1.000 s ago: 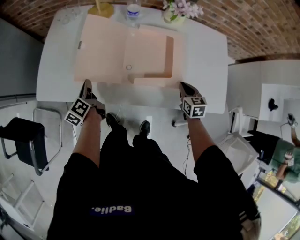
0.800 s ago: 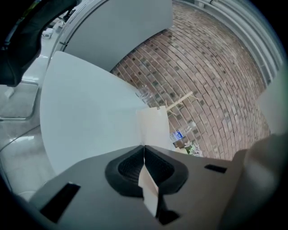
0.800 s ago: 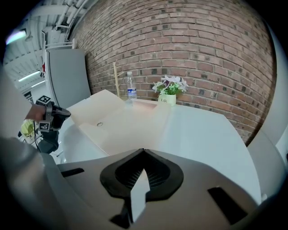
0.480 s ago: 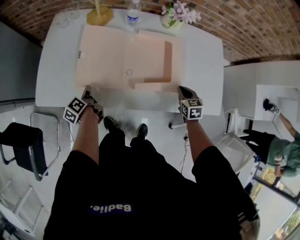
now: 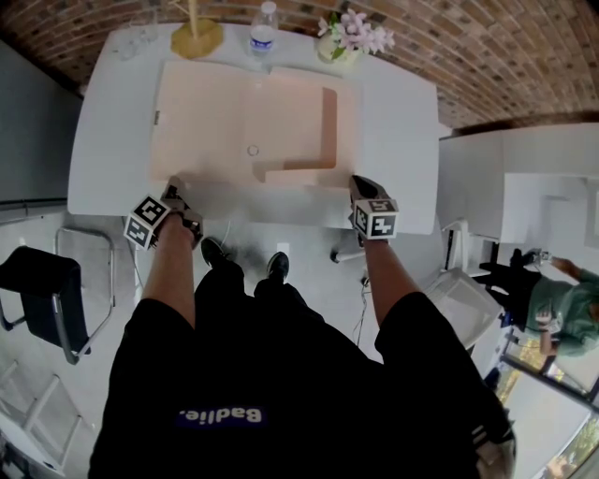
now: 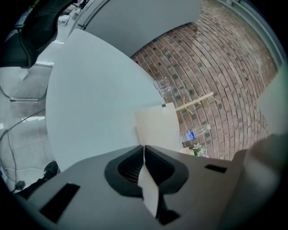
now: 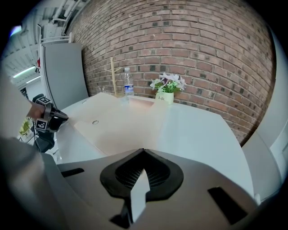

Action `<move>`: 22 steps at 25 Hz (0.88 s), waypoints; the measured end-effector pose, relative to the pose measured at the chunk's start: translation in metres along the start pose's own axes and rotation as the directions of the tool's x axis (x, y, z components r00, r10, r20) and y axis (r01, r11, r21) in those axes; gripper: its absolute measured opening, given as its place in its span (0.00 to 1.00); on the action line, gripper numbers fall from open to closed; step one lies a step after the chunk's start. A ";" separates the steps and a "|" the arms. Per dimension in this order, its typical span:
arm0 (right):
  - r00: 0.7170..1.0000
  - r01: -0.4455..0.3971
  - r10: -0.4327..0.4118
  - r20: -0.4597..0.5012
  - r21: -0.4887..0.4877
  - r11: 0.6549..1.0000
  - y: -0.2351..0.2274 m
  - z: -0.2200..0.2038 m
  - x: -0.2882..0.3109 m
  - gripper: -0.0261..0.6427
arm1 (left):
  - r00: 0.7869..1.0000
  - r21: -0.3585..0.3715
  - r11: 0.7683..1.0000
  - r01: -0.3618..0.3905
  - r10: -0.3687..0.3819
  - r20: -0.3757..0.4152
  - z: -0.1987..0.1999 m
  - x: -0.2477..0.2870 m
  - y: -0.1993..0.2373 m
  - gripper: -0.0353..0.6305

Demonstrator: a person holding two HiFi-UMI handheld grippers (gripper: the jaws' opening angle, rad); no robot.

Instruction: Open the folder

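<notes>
Lowered slightly over the near edge of the white bench [image 5: 108,159] since a second ago, the left claw [image 5: 174,185] is clenched and empty. The right claw [image 5: 358,183] is likewise clenched on nothing. Beyond both, the pale peach paper folder [image 5: 211,122] is laid open, flat. A clear plastic water bottle [image 5: 263,26] is stood behind it.

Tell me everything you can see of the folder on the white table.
The folder lies open and flat on the white table, two pale peach panels side by side, like thin card or plastic. The right panel carries a deeper peach L-shaped pocket; a small round ring sits near the middle fold, a small dark tab on the left edge. Only the table visibly touches it; the left tongs and right tongs are shut and empty near its front edge.
</notes>
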State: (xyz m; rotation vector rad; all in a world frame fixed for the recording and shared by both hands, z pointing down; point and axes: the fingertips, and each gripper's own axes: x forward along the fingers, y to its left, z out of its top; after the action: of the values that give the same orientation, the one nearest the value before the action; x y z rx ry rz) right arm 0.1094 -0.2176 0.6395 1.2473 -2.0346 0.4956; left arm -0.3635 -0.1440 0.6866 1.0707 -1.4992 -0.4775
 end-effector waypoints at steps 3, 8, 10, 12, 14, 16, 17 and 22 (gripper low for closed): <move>1.000 0.000 0.000 -0.007 -0.009 1.000 0.001 0.001 0.001 0.08 | 1.000 0.008 1.000 0.004 -0.004 0.007 0.002 -0.001 -0.003 0.07; 0.999 -0.016 0.016 -0.033 -0.003 1.000 0.002 0.003 0.002 0.08 | 0.998 0.045 0.998 0.044 -0.046 0.031 0.007 -0.010 -0.021 0.08; 0.999 -0.026 0.026 -0.033 -0.005 1.000 0.004 0.004 0.000 0.08 | 0.997 0.090 0.994 0.063 -0.067 0.034 0.009 -0.016 -0.032 0.09; 0.999 -0.032 0.032 -0.018 -0.001 0.999 0.006 0.007 -0.004 0.08 | 0.995 0.146 0.985 0.091 -0.097 0.037 0.010 -0.023 -0.046 0.09; 0.999 -0.038 0.038 0.011 0.011 0.999 0.007 0.012 -0.010 0.08 | 0.989 0.194 0.972 0.130 -0.141 0.040 0.008 -0.031 -0.062 0.09; 0.998 -0.049 0.048 0.044 0.021 0.999 0.009 0.018 -0.018 0.08 | 0.979 0.228 0.956 0.183 -0.197 0.043 0.004 -0.040 -0.080 0.09; 0.997 -0.056 0.054 0.061 0.027 0.998 0.010 0.021 -0.023 0.08 | 0.973 0.241 0.947 0.211 -0.228 0.043 0.001 -0.045 -0.090 0.09; 0.987 -0.097 0.085 0.139 0.083 0.992 0.021 0.026 -0.054 0.08 | 0.934 0.289 0.897 0.334 -0.355 0.023 -0.025 -0.068 -0.141 0.12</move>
State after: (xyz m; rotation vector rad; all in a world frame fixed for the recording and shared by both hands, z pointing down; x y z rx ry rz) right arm 0.0980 -0.1908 0.5826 1.2753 -2.2120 0.5642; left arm -0.2968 -0.1518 0.5428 1.5755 -1.4752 -0.5658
